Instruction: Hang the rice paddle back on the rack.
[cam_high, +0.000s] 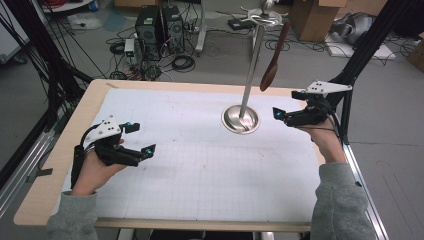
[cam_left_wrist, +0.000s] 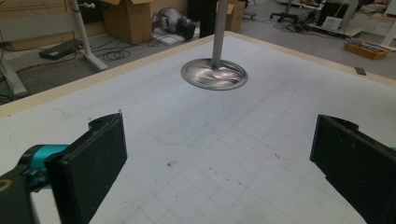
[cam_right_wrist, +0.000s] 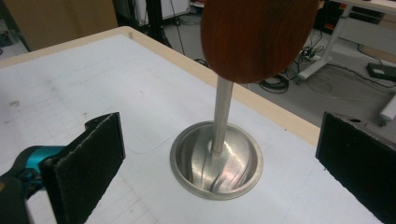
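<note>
Dark brown wood is what matters: a wooden spoon (cam_high: 274, 59) hangs bowl-down from the top of a steel stand (cam_high: 241, 119) that rises from a round dish-shaped base near the far right of the table (cam_high: 200, 165). Its long axis runs nearly upright, leaning a little, handle up at the hook and bowl at the bottom.

From the right gripper (cam_high: 283, 104) the spoon lies ahead and above, close by; this gripper is clearly the nearer one, and its jaws stand wide apart, holding nothing. I judge a short forward and upward reach would bring the bowl between them.

Across the table, the left gripper (cam_high: 141, 138) sits low at the near left, well apart from the stand, jaws also spread and empty.

From the right gripper view, the spoon's bowl (cam_right_wrist: 259, 35) looms large, in front of the pole. In the left gripper view, the stand's base (cam_left_wrist: 214, 74) and pole show farther off.
</note>
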